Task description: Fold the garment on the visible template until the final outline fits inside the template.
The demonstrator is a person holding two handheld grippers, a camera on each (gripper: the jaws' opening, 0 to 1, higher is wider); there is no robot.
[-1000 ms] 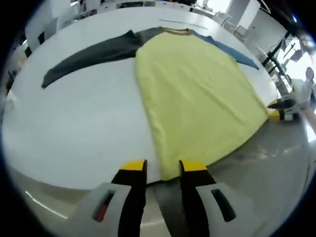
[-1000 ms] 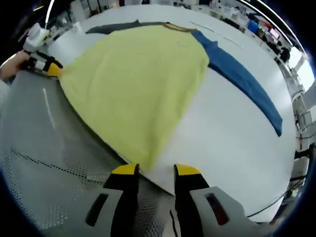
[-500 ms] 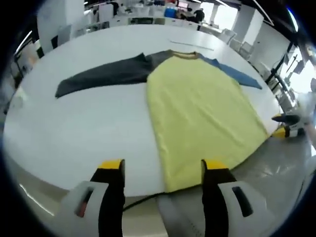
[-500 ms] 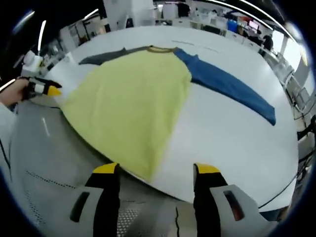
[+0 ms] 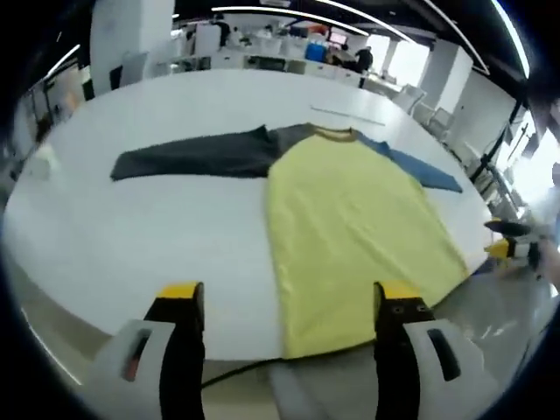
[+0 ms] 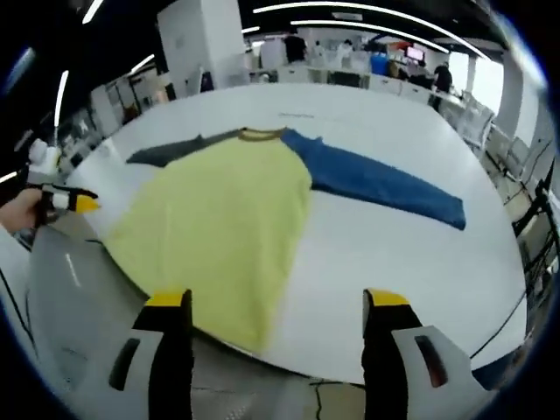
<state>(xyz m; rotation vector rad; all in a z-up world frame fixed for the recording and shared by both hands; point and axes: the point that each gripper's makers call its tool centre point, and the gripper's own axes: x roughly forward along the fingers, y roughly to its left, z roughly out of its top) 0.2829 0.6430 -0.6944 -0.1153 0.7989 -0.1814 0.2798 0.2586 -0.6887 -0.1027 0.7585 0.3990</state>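
Observation:
A long-sleeved shirt lies flat on the white table (image 5: pixel 131 236). It has a yellow body (image 5: pixel 350 219), a dark grey sleeve (image 5: pixel 192 157) and a blue sleeve (image 5: pixel 420 168). Its hem reaches the table's near edge. My left gripper (image 5: pixel 289 297) hovers open just short of the hem's left corner, holding nothing. In the right gripper view the yellow body (image 6: pixel 219 223), blue sleeve (image 6: pixel 376 184) and grey sleeve (image 6: pixel 166 150) are spread out. My right gripper (image 6: pixel 276 302) stands open near the hem's right corner, apart from the cloth. Each gripper appears at the other view's side: the right gripper (image 5: pixel 512 249) and the left gripper (image 6: pixel 68 201).
A thin line (image 5: pixel 346 112) runs across the table beyond the collar. Grey floor (image 6: pixel 79 289) lies below the table's near edge. Desks, chairs and people stand in the office behind. A hand (image 6: pixel 22 210) holds the left gripper.
Both grippers' jaws have spread from narrow to wide, and both cameras have drawn back and up from the hem. The shirt stays flat on the table.

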